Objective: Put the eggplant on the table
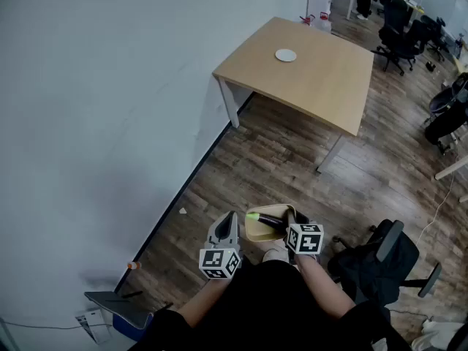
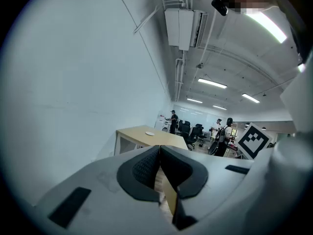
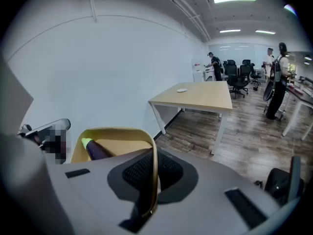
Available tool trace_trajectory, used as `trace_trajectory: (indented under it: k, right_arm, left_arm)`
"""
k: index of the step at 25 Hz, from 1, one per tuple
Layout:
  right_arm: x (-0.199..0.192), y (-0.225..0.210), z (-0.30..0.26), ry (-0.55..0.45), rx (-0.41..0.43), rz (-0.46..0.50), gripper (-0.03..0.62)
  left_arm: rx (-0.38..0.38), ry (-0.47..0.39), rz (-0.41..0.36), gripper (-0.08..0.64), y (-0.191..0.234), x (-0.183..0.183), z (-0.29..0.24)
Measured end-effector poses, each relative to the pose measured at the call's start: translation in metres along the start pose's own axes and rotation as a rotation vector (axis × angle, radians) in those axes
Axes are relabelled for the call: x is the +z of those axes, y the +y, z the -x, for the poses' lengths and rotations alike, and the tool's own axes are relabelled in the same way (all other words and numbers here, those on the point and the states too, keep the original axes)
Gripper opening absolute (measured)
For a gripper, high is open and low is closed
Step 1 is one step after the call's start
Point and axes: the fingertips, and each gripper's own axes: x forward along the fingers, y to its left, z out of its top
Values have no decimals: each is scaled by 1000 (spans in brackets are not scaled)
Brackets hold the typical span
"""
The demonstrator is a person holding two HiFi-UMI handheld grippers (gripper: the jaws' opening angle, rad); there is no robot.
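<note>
A dark purple eggplant (image 1: pixel 270 220) with a green stem lies in a shallow yellow tray (image 1: pixel 257 231) that is carried just in front of the person. My left gripper (image 1: pixel 232 219) is shut on the tray's left rim (image 2: pixel 169 194). On the right rim (image 3: pixel 154 180) my right gripper (image 1: pixel 292 215) is shut. In the right gripper view the eggplant (image 3: pixel 97 150) rests against the tray's (image 3: pixel 120 140) far left wall. The light wooden table (image 1: pixel 307 70) stands several steps ahead by the white wall.
A small white disc (image 1: pixel 286 55) lies on the table. A black office chair (image 1: pixel 382 258) stands close at my right. More chairs (image 1: pixel 398 35) and people (image 3: pixel 276 77) are farther back. A blue and grey object (image 1: pixel 119 310) sits on the floor by the wall.
</note>
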Motion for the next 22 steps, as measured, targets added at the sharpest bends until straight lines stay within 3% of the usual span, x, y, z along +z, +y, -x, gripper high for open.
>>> trace_trajectory:
  k: [4, 12, 18, 22]
  right_arm:
    - [-1, 0, -6, -3, 15, 0, 63]
    - [13, -11, -27, -29, 3, -113, 64]
    - [45, -19, -57, -22, -33, -173, 64]
    - [73, -19, -86, -11, -62, -198, 64]
  left_arm:
    - [-9, -5, -1, 15, -4, 0, -3]
    - [-31, 12, -17, 15, 2, -1, -27]
    - [-53, 33, 14, 15, 25, 12, -73]
    - [-63, 48, -36, 15, 47, 30, -116]
